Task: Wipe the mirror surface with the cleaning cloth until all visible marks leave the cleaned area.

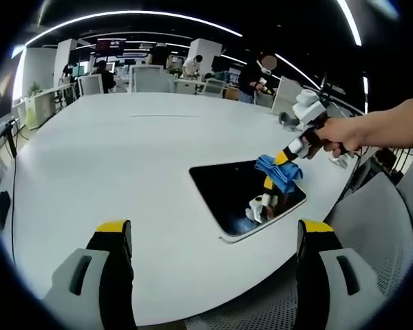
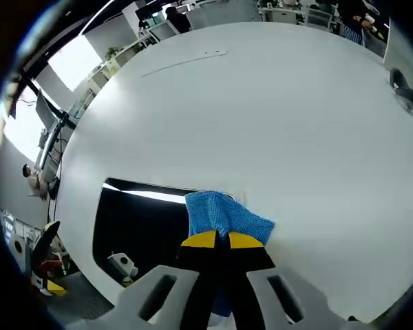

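Lying flat on the white table point(image 1: 124, 158), one dark rectangular mirror point(image 1: 244, 194) is seen near the table's edge, its glossy surface reflecting a ceiling light strip in the right gripper view and part of a gripper in the left gripper view. One blue cleaning cloth point(image 2: 224, 214) is counted; it is pinched between the closed yellow-tipped jaws of the right gripper point(image 2: 221, 239) and is pressed against the far edge of the mirror, partly over the glass and partly over the table. In the left gripper view the same cloth point(image 1: 279, 172) is seen at the mirror's far corner, held by the right gripper, which is carried in a person's hand point(image 1: 341, 134). The left gripper point(image 1: 217, 230) is held above the near table edge, its two jaws spread wide apart with nothing between them. No containers are to be seen. Beyond the table, several office chairs point(image 1: 151, 77) and desks are visible, and a few people are seen in the background.
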### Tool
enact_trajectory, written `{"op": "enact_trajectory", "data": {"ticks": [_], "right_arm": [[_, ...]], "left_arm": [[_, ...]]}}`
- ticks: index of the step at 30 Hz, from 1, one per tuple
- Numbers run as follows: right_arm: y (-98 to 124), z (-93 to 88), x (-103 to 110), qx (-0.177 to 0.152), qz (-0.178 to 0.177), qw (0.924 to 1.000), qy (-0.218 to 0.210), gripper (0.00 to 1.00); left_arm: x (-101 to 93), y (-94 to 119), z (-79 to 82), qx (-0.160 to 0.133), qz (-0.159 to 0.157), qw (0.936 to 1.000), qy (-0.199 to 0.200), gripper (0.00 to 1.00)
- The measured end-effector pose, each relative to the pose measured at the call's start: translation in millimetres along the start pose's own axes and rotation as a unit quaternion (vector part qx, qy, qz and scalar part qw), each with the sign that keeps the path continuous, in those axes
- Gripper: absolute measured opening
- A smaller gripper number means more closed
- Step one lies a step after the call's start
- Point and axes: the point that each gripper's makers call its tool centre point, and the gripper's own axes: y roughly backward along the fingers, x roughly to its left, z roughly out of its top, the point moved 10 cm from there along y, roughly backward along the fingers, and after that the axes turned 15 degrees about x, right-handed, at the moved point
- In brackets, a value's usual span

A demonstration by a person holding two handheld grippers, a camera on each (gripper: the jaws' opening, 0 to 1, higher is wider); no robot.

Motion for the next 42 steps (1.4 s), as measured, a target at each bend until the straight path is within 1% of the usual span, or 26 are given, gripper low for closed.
{"op": "enact_trajectory", "data": {"ticks": [13,19,29,34,38,39,42], "right_arm": [[-4.4,20.9,-7.7,-0.002,0.0,1.0,-0.002,0.0],[-4.4,26.7,-8.5,-0.002,-0.006,1.0,0.003,0.0],[-3.1,24.9,-8.3,-0.004,-0.002,1.0,0.007,0.0],[-4.2,23.9,-10.1,-0.013,0.001,0.9999,0.009,0.0],[7.5,20.4,-14.3,-0.019,0.0,0.9998,0.009,0.0],[11.8,19.6,-17.5,-0.023,-0.006,0.9996,0.014,0.0],[20.6,19.6,-29.7,-0.03,-0.009,0.9994,0.014,0.0]], "left_arm": [[-2.3,-1.1,0.0,0.013,0.0,0.9999,-0.009,0.99],[-1.3,-2.0,-0.8,0.018,0.003,0.9998,-0.011,0.99],[-1.1,-1.6,-1.0,0.017,0.005,0.9998,-0.008,0.99],[-1.7,-1.0,-0.3,0.017,0.005,0.9998,-0.009,0.99],[-1.5,-1.4,-0.4,0.016,0.005,0.9998,-0.01,0.99],[-1.7,-1.1,-0.3,0.015,0.005,0.9998,-0.01,0.99],[-2.1,-0.8,0.0,0.014,0.005,0.9998,-0.011,0.99]]}}
